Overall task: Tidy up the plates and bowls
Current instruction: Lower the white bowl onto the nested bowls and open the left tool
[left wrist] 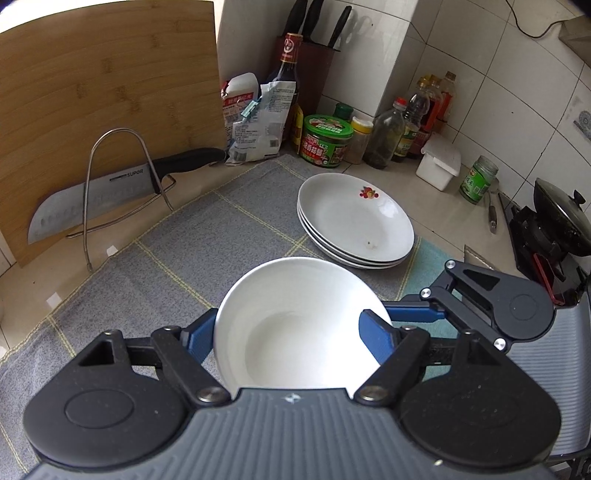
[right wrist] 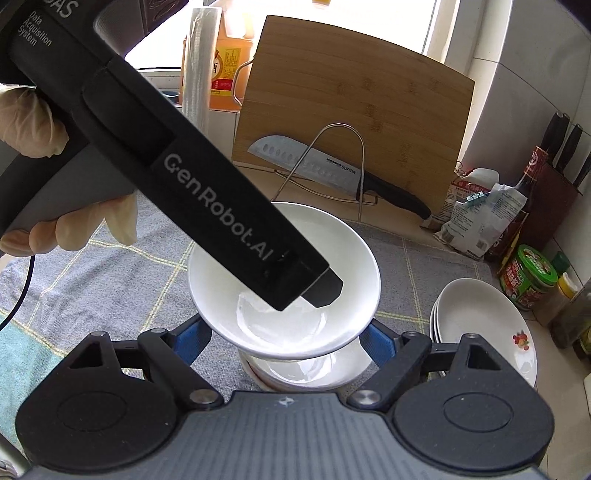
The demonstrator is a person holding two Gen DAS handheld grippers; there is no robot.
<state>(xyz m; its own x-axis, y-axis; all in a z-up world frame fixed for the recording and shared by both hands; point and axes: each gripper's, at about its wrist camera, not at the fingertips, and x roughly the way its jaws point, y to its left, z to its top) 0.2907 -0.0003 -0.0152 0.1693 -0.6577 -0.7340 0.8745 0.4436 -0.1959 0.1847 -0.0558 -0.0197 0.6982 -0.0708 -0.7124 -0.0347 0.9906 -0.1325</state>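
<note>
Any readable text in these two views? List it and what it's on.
"SUPOR": cleaver blade.
"GenRobot.AI": left tool's black body.
"Data Acquisition System": same body, upper end.
Labels on the bags, green jar and bottles: too small or blurred to read.

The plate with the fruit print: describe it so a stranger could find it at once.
Start at the grey checked cloth on the counter and follow its edge toward the row of sauce bottles and jars. A stack of white plates sits there. The plate with the fruit print is the top one, the only one showing a small red fruit motif near its rim.
</note>
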